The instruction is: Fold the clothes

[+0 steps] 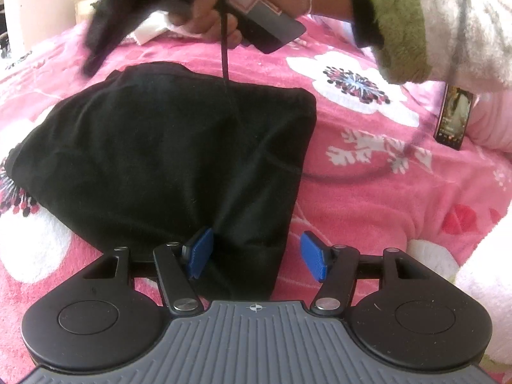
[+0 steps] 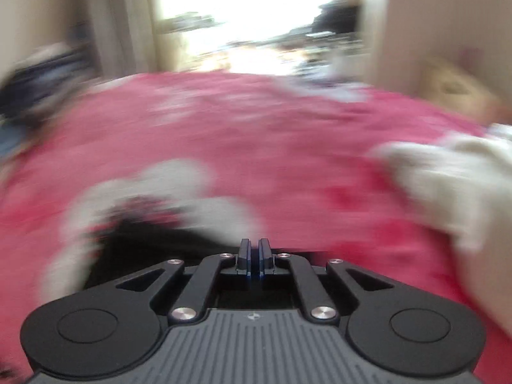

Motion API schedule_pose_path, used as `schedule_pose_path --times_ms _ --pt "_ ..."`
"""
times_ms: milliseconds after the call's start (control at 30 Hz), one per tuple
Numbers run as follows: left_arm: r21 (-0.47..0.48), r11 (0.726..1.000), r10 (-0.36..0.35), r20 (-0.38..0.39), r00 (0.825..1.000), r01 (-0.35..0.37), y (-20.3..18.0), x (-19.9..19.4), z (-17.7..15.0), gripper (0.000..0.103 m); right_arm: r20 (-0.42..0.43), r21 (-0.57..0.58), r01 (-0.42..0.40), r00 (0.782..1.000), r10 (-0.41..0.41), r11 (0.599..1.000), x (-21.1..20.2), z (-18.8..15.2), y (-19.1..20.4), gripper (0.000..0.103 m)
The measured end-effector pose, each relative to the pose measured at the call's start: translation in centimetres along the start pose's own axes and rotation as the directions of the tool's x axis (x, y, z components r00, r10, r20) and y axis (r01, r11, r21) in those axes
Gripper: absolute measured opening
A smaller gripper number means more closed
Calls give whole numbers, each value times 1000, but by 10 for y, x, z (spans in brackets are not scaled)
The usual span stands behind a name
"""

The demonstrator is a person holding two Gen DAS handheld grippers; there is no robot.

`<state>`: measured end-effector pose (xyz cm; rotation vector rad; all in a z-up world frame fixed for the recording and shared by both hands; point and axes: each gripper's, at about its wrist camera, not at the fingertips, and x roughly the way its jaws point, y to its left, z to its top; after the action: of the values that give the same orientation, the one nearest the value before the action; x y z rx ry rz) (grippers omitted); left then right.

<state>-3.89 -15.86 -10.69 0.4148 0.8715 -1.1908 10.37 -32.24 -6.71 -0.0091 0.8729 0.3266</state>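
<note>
Black garment [image 1: 166,153] lies on the bed, on a pink floral blanket [image 1: 368,192], already bundled into a rough folded block, so I'd put us late in the fold, with tidy-up or one last tuck left. Left tool [image 1: 256,254] sits at the near corner of the garment with its blue pads apart; cloth lies between them, one pad touching the fabric edge and the other clear of it, so it has no grip. Right tool [image 2: 252,256] has its jaws together and nothing visible between them; a dark patch just beyond its tips is probably the garment. In the left wrist view the right hand [image 1: 224,9] is up at the far side with dark fabric or a strap blurred beside it (can't tell if that belongs to the garment or to the rig). A thin black cord [image 1: 224,51] hangs from the hand down to the garment. Next move likely calls for the left tool to close on that corner, or press it flat, while the right comes back to square the far edge. The right wrist view is heavily motion-blurred and the far edge of the garment is hard to read. A phone [image 1: 452,118] lies on the blanket to the right, well apart.
</note>
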Motion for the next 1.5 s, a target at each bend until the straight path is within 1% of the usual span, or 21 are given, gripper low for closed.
schedule_pose_path --times_ms 67,133,167,267,333,400,467,533,600,633,700,767,833,900,967,1000,1067,1100,1167,1300,1500 --pt "9 1000 3 1 1000 -3 -1 1 0 61 -62 39 -102 993 104 994 31 7 5 5" --pt "23 1000 12 2 1000 -12 -3 1 -1 61 -86 50 -43 995 47 998 63 12 4 0" --pt "30 999 16 3 1000 -16 -5 1 -2 61 -60 74 -13 998 17 997 70 15 -1 0" --pt "30 999 20 2 1000 -20 -5 1 -2 61 -1 121 16 1000 -16 993 59 32 -6 7" --pt "25 1000 18 3 1000 -18 -5 1 -1 61 -20 79 -88 996 90 993 50 36 6 8" --pt "20 1000 16 3 1000 -16 -4 1 -1 61 -103 18 -199 974 200 980 53 36 27 8" --pt "15 1000 14 4 1000 -14 -4 2 -1 62 -188 -59 -218 961 203 974 73 32 49 8" --pt "10 1000 13 4 1000 -13 -3 2 -1 62 -171 -125 -163 975 140 979 90 33 55 3" --pt "17 1000 17 6 1000 -17 -5 2 -1 62 -91 -70 1 996 -7 998 93 45 37 10" --pt "17 1000 18 5 1000 -19 -6 2 -1 62 -55 -32 87 995 -89 996 94 51 28 10" --pt "5 1000 15 3 1000 -15 -4 1 0 62 -37 89 8 999 -5 996 80 60 6 10" --pt "-9 1000 10 2 1000 -10 -2 0 0 62 -58 83 -118 991 123 990 65 59 12 12" --pt "-7 1000 11 1 1000 -10 -3 2 1 62 -123 -24 -206 972 202 978 62 54 35 15" --pt "-2 1000 12 0 1000 -12 -4 3 1 62 -233 -123 -321 929 287 939 68 43 63 15" --pt "13 1000 19 -1 1000 -18 -6 2 0 62 -262 -213 -284 938 226 935 79 32 79 11" --pt "17 1000 22 -2 1000 -22 -6 2 1 62 -241 -221 -234 954 179 947 84 30 76 0" --pt "24 999 28 -5 1000 -28 -8 2 1 62 -159 -85 -121 982 106 989 77 36 47 0" --pt "25 999 30 -6 1000 -30 -8 1 2 62 -112 -9 -45 993 44 999 64 38 30 8" --pt "26 999 36 -7 999 -35 -10 1 2 62 -33 154 96 995 -92 983 38 44 -4 8" --pt "42 998 45 -9 999 -45 -12 2 3 62 21 172 127 991 -132 977 -36 17 -23 13" --pt "61 996 64 -15 998 -63 -13 3 3 62 -78 254 24 997 -5 967 -100 -80 -18 14"
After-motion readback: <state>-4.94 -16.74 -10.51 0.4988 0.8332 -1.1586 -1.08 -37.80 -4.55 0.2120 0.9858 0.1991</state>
